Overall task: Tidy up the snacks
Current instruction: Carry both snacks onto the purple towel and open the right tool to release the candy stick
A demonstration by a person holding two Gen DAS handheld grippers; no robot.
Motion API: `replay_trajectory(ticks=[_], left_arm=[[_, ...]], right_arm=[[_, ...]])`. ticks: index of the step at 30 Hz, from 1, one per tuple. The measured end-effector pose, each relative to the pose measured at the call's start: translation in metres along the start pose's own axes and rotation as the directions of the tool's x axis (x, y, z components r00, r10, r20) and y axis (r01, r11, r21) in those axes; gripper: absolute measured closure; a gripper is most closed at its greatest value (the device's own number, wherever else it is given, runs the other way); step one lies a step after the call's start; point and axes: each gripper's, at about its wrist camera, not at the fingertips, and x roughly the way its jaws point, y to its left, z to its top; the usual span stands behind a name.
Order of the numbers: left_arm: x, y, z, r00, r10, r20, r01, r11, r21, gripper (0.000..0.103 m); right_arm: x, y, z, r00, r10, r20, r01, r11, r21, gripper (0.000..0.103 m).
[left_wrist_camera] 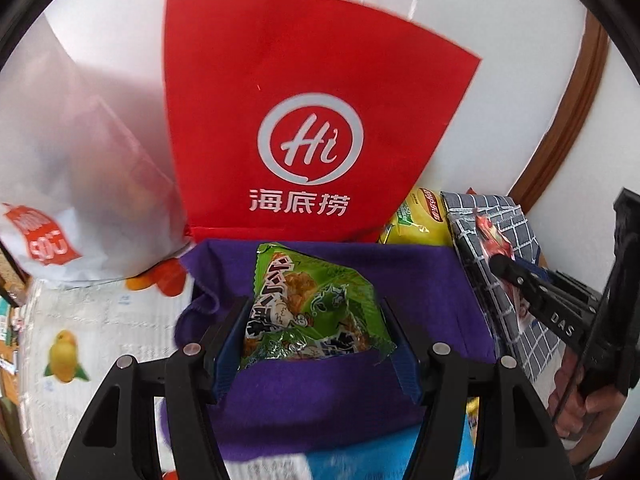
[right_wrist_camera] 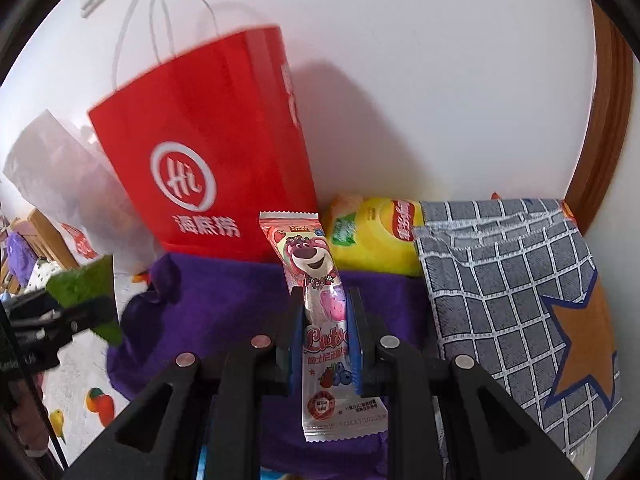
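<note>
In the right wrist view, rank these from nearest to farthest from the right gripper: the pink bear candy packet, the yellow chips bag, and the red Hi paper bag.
1. Pink bear candy packet: clamped between the right gripper fingers.
2. Yellow chips bag: ahead, slightly right, behind the purple cloth.
3. Red Hi paper bag: ahead-left, standing by the wall; its base looks about level with the chips, so that order is uncertain.

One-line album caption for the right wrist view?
Right claw grips a pink bear lollipop packet above purple cloth.
</note>
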Motion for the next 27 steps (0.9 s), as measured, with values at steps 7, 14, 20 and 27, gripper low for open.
replay_trajectory(ticks=[7,14,20,27], left_arm=[[0.032,0.007,-0.002,0.999,0.031,-0.034,-0.030,0.999,0.028,0.041],[0.052,0.015,-0.004,0.997,0.035,-0.070,-0.034,0.999,0.017,0.041],[0.061,0.013,-0.007,0.995,0.039,-0.090,-0.037,0.999,0.027,0.041],[0.061,0.017,-0.007,0.995,0.037,-0.095,-0.036,0.999,0.017,0.041]], right_arm=[[0.026,-0.009,-0.008,0.999,-0.009,-0.038,0.009,1.000,-0.005,0.083],[0.058,-0.013,-0.018,0.994,-0.008,-0.105,0.007,1.000,-0.009,0.083],[0.073,-0.016,-0.024,0.989,-0.013,-0.144,0.012,1.000,-0.012,0.083],[0.089,-0.017,-0.030,0.981,-0.034,-0.193,0.031,0.999,-0.018,0.083]])
